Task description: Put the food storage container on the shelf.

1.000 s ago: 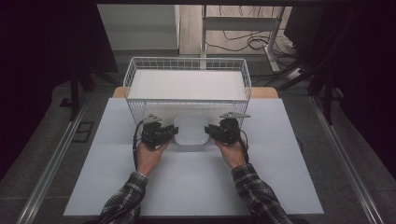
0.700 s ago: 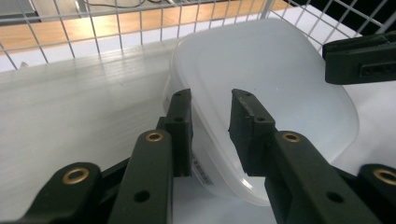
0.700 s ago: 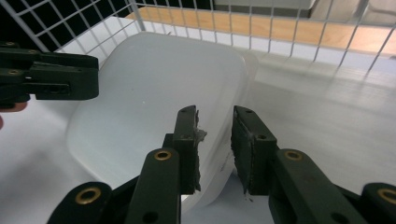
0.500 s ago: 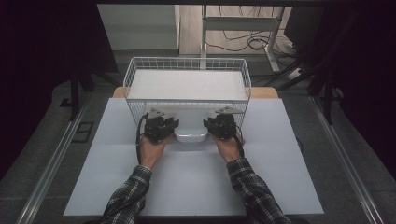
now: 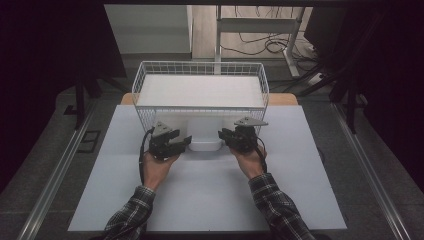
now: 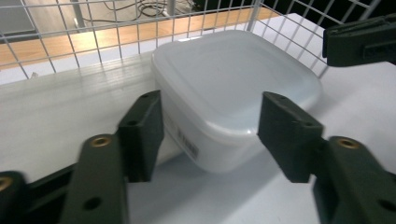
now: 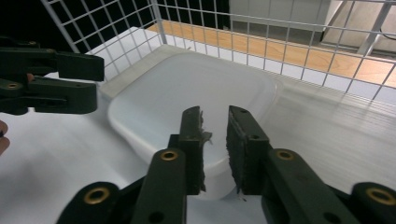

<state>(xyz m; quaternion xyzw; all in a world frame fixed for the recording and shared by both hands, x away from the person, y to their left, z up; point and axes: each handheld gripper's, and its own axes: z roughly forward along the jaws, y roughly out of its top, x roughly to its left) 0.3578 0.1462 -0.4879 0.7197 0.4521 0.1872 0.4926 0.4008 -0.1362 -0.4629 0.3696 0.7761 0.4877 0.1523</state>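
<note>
A white lidded plastic container sits on the table against the front of the wire basket. My left gripper is open; its jaws have just been opening and stand wide on either side of the container's near corner, clear of it. My right gripper is at the container's other side. Its jaws have just been closing to a narrow gap over the container's near corner. Whether the pads press on the rim I cannot tell.
The white wire basket holds a flat white panel and blocks the way beyond the container. The table top is a pale sheet with free room in front of the hands. Dark floor and table legs lie beyond.
Both hands pushed the container forward to the basket's front. The left jaws then spread apart off the container and drew back a little. The right hand stayed put.
</note>
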